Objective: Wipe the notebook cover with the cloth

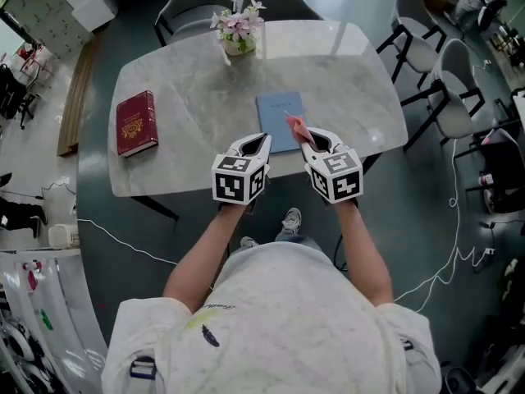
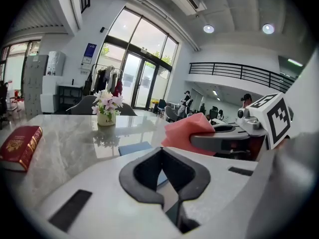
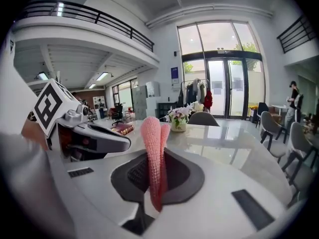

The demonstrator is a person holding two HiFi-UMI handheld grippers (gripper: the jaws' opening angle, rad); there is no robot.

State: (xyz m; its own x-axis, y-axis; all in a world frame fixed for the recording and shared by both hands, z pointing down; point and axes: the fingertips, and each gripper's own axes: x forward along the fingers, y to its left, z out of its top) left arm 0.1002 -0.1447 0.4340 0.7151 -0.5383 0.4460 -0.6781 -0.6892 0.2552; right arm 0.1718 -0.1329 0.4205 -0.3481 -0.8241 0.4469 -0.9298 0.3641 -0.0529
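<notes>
A blue notebook (image 1: 277, 115) lies flat on the marble table (image 1: 189, 97), near its front edge; its corner also shows in the left gripper view (image 2: 133, 148). My right gripper (image 1: 312, 140) is shut on a folded pink cloth (image 1: 296, 125), held over the notebook's right front corner. Seen along the right gripper (image 3: 157, 159), the cloth (image 3: 151, 133) stands up between the jaws. My left gripper (image 1: 255, 144) hovers at the notebook's left front edge, shut with nothing in it (image 2: 160, 156). From there the cloth (image 2: 188, 131) is just to the right.
A red book (image 1: 136, 122) lies at the table's left. A vase of flowers (image 1: 239, 32) stands at the far middle. Chairs (image 1: 443, 89) ring the table on the right and far side. Cables (image 1: 459, 253) trail over the floor.
</notes>
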